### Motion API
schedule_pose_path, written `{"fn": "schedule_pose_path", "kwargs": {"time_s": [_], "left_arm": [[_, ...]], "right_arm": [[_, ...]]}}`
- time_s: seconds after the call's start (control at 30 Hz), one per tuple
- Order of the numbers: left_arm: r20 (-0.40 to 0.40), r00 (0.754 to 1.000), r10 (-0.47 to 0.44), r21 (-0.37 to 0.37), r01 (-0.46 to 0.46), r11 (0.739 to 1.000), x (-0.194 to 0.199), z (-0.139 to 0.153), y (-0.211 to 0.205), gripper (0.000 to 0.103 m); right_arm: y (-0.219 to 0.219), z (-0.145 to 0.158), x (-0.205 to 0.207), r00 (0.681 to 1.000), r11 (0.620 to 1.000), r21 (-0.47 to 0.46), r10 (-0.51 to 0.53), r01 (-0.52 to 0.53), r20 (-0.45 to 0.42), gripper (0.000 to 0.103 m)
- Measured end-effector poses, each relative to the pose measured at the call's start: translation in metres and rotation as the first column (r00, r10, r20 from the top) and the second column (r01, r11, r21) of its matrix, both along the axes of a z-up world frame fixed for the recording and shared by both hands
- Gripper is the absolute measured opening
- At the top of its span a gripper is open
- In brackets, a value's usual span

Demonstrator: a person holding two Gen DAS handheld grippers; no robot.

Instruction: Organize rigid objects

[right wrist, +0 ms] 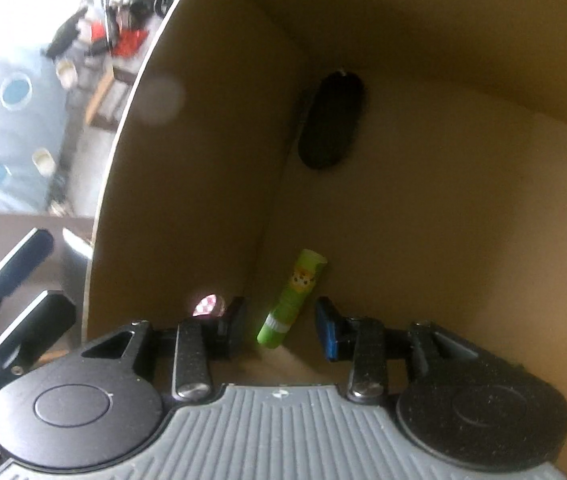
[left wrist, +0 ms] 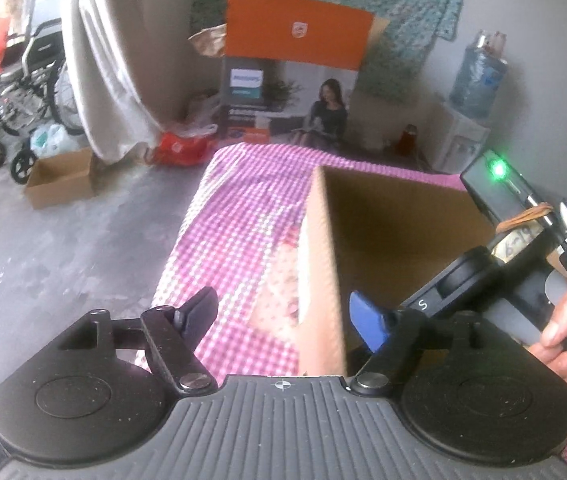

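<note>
Right wrist view: the right claw [right wrist: 281,326] gapes inside the cardboard box [right wrist: 423,220], straddling a slim green tube [right wrist: 292,299]; a dark oval thing [right wrist: 331,120], perhaps plastic, lies beyond. The left claw [left wrist: 283,316] is spread over the box's edge.

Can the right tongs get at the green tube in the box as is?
Probably yes: the right tongs are open inside the cardboard box, and the green tube lies between the tips with nothing in between.

The cardboard box [left wrist: 323,264] wall hides its contents; background clutter is blurred.

A cardboard box [left wrist: 323,264] is sitting on the tablecloth [left wrist: 239,216]; inside, a glue stick [right wrist: 292,298] is lying nearer than a dark oval object [right wrist: 331,120]
</note>
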State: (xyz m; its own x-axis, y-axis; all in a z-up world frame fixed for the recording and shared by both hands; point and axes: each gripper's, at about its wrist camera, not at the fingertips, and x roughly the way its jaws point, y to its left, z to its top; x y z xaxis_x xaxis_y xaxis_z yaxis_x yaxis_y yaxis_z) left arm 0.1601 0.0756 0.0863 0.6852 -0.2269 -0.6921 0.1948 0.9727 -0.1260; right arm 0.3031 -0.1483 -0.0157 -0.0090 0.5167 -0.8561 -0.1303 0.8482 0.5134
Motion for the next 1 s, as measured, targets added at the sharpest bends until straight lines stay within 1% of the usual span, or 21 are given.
{"fn": "schedule_pose_path", "kwargs": {"time_s": [0.03, 0.07, 0.13, 0.2, 0.27, 0.4, 0.53, 0.6, 0.67, 0.73, 0.77, 0.83, 0.87, 0.9, 0.93, 0.97, 1.0], "left_arm": [[-0.004, 1.000, 0.004, 0.000, -0.004, 1.000, -0.002, -0.001, 0.002, 0.075], [-0.007, 1.000, 0.007, 0.001, -0.007, 1.000, -0.003, -0.003, 0.005, 0.075], [-0.005, 1.000, 0.016, -0.009, -0.016, 1.000, -0.006, -0.005, 0.012, 0.078], [-0.008, 1.000, 0.023, -0.012, -0.023, 1.000, -0.008, -0.006, 0.018, 0.078], [-0.011, 0.999, 0.039, -0.015, -0.039, 0.999, -0.009, -0.007, 0.024, 0.078], [-0.012, 0.998, 0.059, -0.054, -0.059, 0.997, -0.009, -0.006, 0.035, 0.078], [-0.015, 0.998, 0.066, -0.084, -0.067, 0.994, -0.009, -0.005, 0.039, 0.078], [-0.013, 0.998, 0.063, -0.087, -0.064, 0.994, -0.009, -0.005, 0.039, 0.078], [-0.009, 0.998, 0.058, -0.090, -0.058, 0.994, -0.011, -0.005, 0.040, 0.078], [-0.009, 0.999, 0.054, -0.095, -0.054, 0.994, -0.012, -0.007, 0.040, 0.078], [-0.010, 0.999, 0.052, -0.098, -0.053, 0.994, -0.012, -0.007, 0.041, 0.078], [-0.012, 0.999, 0.051, -0.105, -0.052, 0.993, -0.011, -0.008, 0.041, 0.078], [-0.013, 0.999, 0.050, -0.109, -0.051, 0.993, -0.011, -0.008, 0.042, 0.078], [-0.013, 0.999, 0.049, -0.113, -0.050, 0.992, -0.011, -0.009, 0.043, 0.078], [-0.013, 0.999, 0.048, -0.116, -0.050, 0.992, -0.011, -0.009, 0.044, 0.078], [-0.013, 0.999, 0.048, -0.119, -0.049, 0.992, -0.011, -0.009, 0.044, 0.078], [-0.013, 0.999, 0.049, -0.121, -0.050, 0.991, -0.011, -0.009, 0.045, 0.078]], "right_arm": [[0.002, -0.001, 0.000, 1.000, 1.000, -0.009, 0.009, -0.009, 0.004, 0.033], [0.004, -0.001, 0.000, 1.000, 1.000, -0.015, 0.020, -0.020, 0.017, 0.028], [0.006, 0.003, 0.001, 0.999, 0.999, -0.027, 0.035, -0.034, 0.036, 0.027], [0.004, 0.006, 0.006, 0.998, 0.999, -0.044, 0.029, -0.027, 0.060, 0.027], [0.001, 0.009, 0.010, 0.998, 0.999, -0.037, 0.011, -0.009, 0.056, 0.024], [-0.008, 0.013, 0.020, 0.996, 0.999, -0.037, -0.031, 0.034, 0.084, 0.024], [-0.017, 0.016, 0.027, 0.991, 0.997, -0.015, -0.079, 0.081, 0.109, 0.024], [-0.028, 0.019, 0.027, 0.988, 0.993, 0.016, -0.118, 0.117, 0.098, 0.025], [-0.043, 0.026, 0.024, 0.984, 0.988, 0.051, -0.150, 0.146, 0.100, 0.026], [-0.058, 0.043, 0.016, 0.979, 0.987, 0.054, -0.158, 0.152, 0.128, 0.027], [-0.065, 0.050, 0.012, 0.978, 0.987, 0.048, -0.157, 0.152, 0.138, 0.028], [-0.080, 0.067, 0.000, 0.979, 0.990, 0.003, -0.138, 0.139, 0.152, 0.040], [-0.086, 0.074, -0.005, 0.980, 0.991, -0.032, -0.120, 0.127, 0.159, 0.055], [-0.091, 0.077, -0.014, 0.981, 0.991, -0.074, -0.101, 0.115, 0.164, 0.065], [-0.087, 0.074, -0.028, 0.983, 0.988, -0.113, -0.087, 0.106, 0.163, 0.065], [-0.093, 0.073, -0.032, 0.986, 0.983, -0.154, -0.076, 0.099, 0.149, 0.065], [-0.098, 0.069, -0.038, 0.990, 0.978, -0.187, -0.074, 0.096, 0.120, 0.065]]}}
